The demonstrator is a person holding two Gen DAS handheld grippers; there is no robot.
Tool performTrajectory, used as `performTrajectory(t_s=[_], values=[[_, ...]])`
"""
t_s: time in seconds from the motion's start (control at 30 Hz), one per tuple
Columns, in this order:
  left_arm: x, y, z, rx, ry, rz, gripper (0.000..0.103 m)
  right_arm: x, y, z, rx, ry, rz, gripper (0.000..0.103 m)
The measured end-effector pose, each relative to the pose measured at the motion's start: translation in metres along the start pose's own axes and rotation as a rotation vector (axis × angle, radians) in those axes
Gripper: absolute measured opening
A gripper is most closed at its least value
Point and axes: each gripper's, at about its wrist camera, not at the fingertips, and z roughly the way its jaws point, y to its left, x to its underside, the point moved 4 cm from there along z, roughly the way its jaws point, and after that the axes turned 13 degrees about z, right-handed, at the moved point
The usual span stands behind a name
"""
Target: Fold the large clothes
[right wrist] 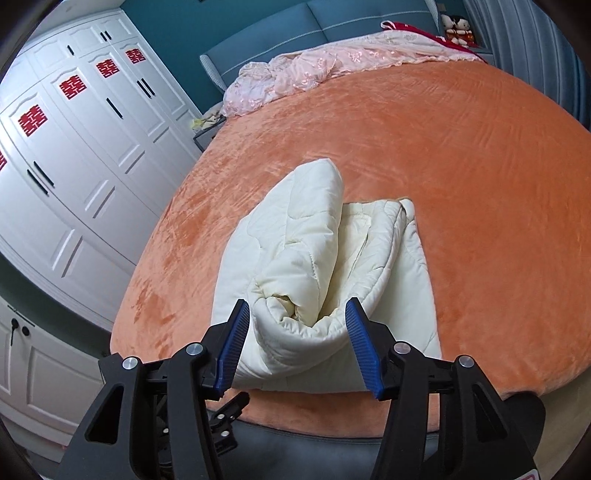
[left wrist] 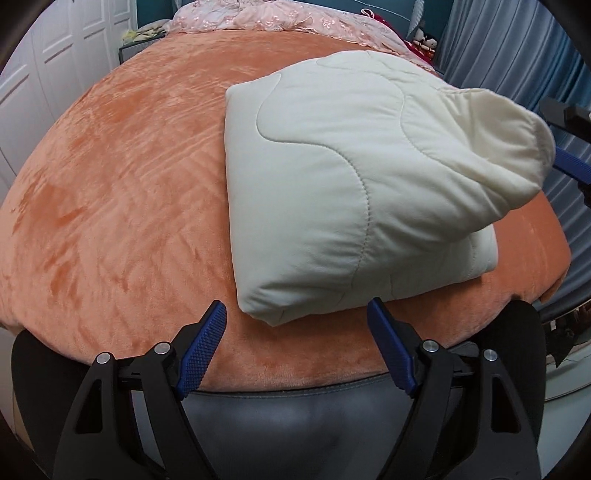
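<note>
Cream quilted garment [left wrist: 354, 184], folded, lies near the 6 o'clock edge of the orange bed [left wrist: 129, 184]. Left gripper [left wrist: 297, 314] and right gripper [right wrist: 297, 314] both spread, holding nothing. Advice: flatten the raised flap at 3 o'clock evenly.

Bed [left wrist: 110, 206] is wearing an orange plush cover, pile brushed in streaks. Cream quilted garment [left wrist: 332, 192], folded into a thick bundle, is lying directly on it at the near right edge; one rolled end is sticking up off the bundle on the right. Pink embroidered bedding [right wrist: 314, 70] is bunching across the far end by the headboard, red fabric [right wrist: 399, 27] peeking out behind it.
</note>
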Motion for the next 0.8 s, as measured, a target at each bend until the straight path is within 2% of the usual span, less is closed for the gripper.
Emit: performTrajectory(t_s=[0.27, 0.57, 0.8], values=[[-0.009, 0.003, 0.009, -0.015, 0.007, -0.022, 0.076, 0.002, 0.007, 0.017, 0.038, 0.028, -0.027, 0.054], [-0.005, 0.006, 0.022, -0.007, 0.035, -0.038, 0.076, 0.005, 0.005, 0.034, 0.094, 0.059, -0.029, 0.055], [0.002, 0.022, 0.031, 0.028, 0.065, -0.128, 0.076, 0.008, 0.002, 0.033, 0.097, 0.063, -0.020, 0.056]])
